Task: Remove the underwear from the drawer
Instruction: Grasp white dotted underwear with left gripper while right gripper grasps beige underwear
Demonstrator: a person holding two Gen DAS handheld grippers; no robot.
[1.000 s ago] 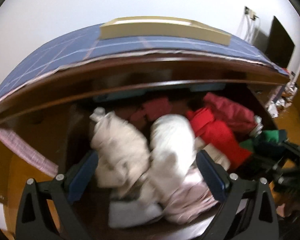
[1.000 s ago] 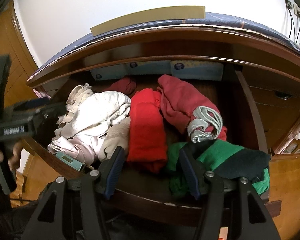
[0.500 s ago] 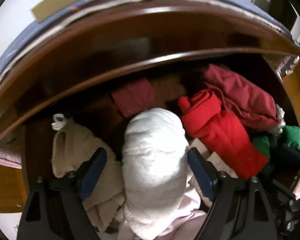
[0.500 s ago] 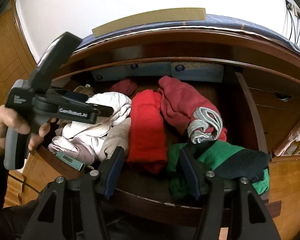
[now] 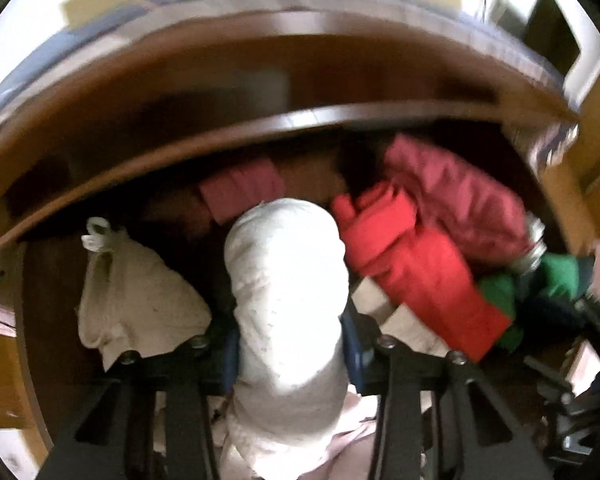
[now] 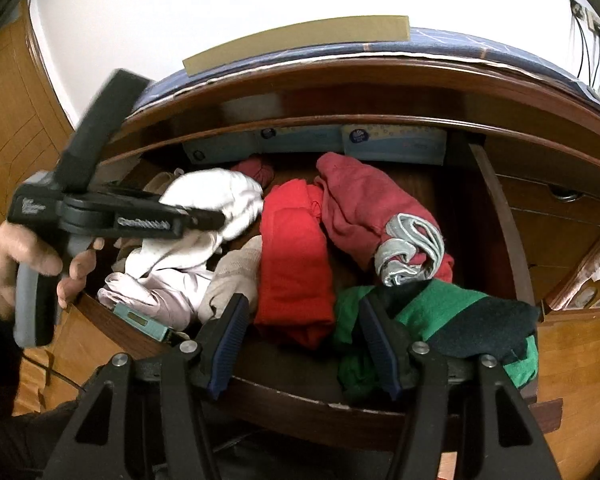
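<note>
Surface: open wooden drawer of a dark dresser, its top covered by a blue grid-lined cloth; white wall behind, wood floor below.
Contents: white underwear left of centre; red garment in the middle; green-and-black garment at the front right.
Left gripper: fingers closing on the white underwear, which fills the gap between them and bulges past both blue pads.
Right gripper: fingers partly open above the drawer front, nothing between them.
Right view only: hand holding the left gripper; pale blue boxes at the drawer back.
Change: a second ago the left fingers stood wide apart; the right gripper is unmoved.
</note>
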